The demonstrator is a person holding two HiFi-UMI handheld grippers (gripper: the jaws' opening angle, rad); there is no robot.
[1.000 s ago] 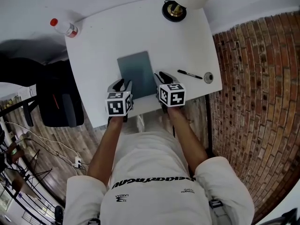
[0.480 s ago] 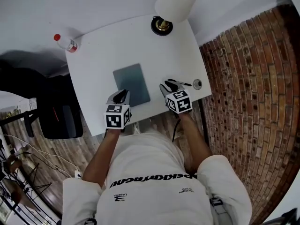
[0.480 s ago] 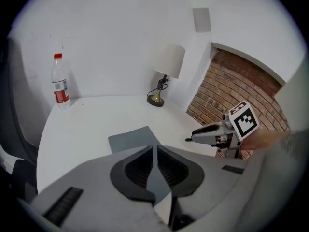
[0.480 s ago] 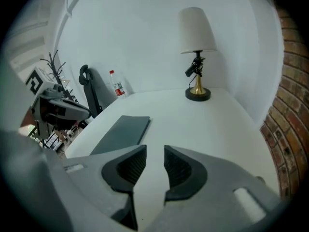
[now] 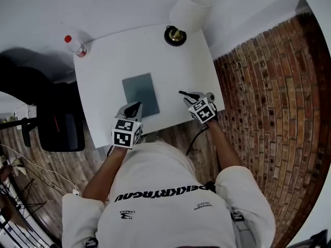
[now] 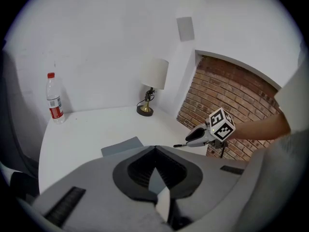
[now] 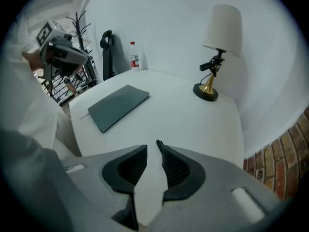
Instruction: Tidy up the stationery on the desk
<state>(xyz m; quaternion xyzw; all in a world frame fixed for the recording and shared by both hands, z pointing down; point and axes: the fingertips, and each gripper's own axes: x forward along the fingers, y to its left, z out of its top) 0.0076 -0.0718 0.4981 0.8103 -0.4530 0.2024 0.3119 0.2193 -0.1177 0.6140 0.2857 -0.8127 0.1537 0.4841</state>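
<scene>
A black pen (image 5: 183,93) lies near the white desk's (image 5: 108,66) right front corner. My right gripper (image 5: 192,95) is on it, jaws drawn in to a narrow gap. The pen's tip (image 7: 158,143) pokes out between the fingertips and also sticks out ahead of that gripper (image 6: 193,138) in the left gripper view. Whether the pen is off the desk I cannot tell. A grey notebook (image 5: 139,92) lies flat mid-desk. My left gripper (image 5: 135,106) hovers at its near edge, shut and empty (image 6: 155,149).
A small round roll (image 5: 210,95) sits just right of the pen by the desk edge. A table lamp (image 5: 186,12) stands at the back right, a water bottle (image 5: 75,45) at the back left. A black chair (image 5: 62,130) is left of the desk, brick (image 5: 269,87) to the right.
My right gripper has moved right from the notebook's edge to the pen and closed in on it. The left gripper has slipped slightly toward the desk's near edge.
</scene>
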